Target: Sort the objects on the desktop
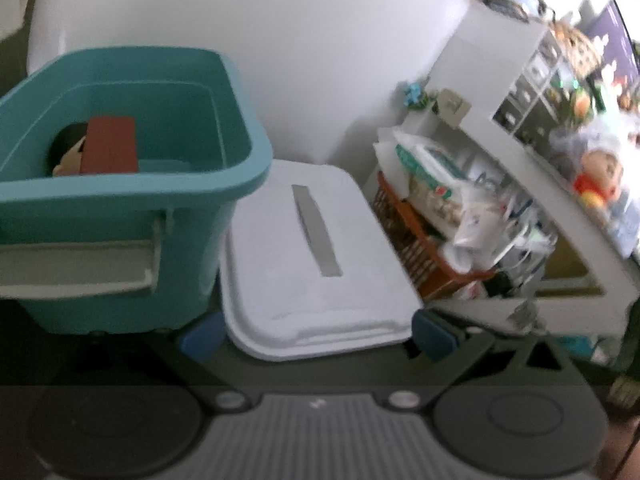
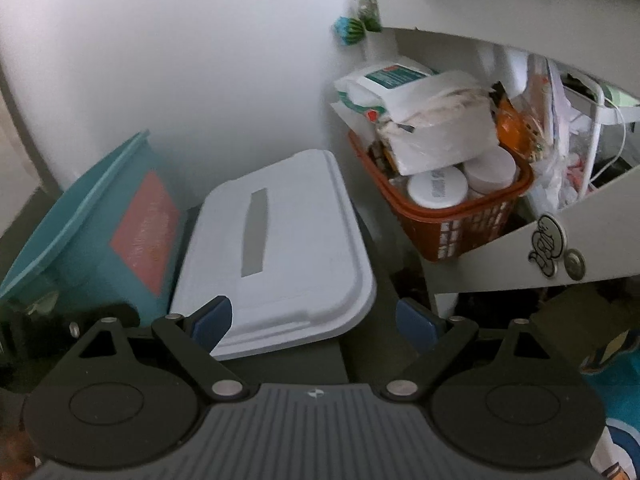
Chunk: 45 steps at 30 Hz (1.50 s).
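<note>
A white tissue box (image 1: 316, 256) with a grey slot lies flat on the dark desk, next to a teal bin (image 1: 200, 236). The bin holds a red box (image 1: 110, 148) and a small dark-haired figure (image 1: 68, 148). My left gripper (image 1: 318, 336) is open, its blue pads (image 1: 202, 336) wide apart and framing the box's near end; I cannot tell whether they touch it. In the right wrist view the same tissue box (image 2: 288, 240) lies ahead beside the teal bin (image 2: 92, 236), which carries a red label. My right gripper (image 2: 314, 320) is open, with its left pad (image 2: 212, 320) overlapping the box's near corner.
An orange basket (image 2: 460, 224) piled with white jars and packets stands right of the tissue box (image 1: 436, 268). A white shelf unit (image 2: 500, 256) crowded with bags and toys rises on the right. A white wall (image 1: 300, 60) closes the back. The left view is blurred.
</note>
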{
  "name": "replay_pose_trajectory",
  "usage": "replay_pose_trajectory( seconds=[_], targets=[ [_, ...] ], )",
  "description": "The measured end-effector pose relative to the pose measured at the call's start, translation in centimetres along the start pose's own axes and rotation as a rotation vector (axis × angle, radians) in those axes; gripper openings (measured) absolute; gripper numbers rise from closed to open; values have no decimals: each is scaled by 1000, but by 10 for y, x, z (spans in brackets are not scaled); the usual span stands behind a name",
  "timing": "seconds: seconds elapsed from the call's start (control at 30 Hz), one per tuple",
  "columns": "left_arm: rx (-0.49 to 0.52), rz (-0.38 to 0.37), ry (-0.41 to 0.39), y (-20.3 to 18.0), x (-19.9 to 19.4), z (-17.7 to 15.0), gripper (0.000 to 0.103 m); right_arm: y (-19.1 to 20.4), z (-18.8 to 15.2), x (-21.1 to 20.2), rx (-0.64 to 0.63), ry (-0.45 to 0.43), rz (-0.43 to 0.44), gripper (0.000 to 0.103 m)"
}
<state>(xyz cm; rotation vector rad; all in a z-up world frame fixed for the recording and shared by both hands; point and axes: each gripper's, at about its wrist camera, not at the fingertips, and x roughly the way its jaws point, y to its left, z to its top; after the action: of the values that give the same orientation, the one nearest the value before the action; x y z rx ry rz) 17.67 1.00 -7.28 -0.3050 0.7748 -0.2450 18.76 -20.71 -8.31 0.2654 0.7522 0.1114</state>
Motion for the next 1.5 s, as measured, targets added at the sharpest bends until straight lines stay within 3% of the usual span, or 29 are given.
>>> replay_pose_trajectory(
  seconds=[0.17,0.67,1.1,1.43,1.5],
  targets=[
    [-76,-4,24,19,10,-13,101,-4,-2,9,28,17,15,92],
    [-92,-19,36,28,18,-18,101,-12,-9,38,110,7,38,92],
    [-88,-22,34,30,19,-12,101,-51,-20,57,390,-62,154,91],
    [-73,-15,27,26,18,-14,101,-55,-27,62,408,-33,154,54],
    [-75,-10,23,27,18,-14,101,-55,-27,61,402,-37,146,53]
  ],
)
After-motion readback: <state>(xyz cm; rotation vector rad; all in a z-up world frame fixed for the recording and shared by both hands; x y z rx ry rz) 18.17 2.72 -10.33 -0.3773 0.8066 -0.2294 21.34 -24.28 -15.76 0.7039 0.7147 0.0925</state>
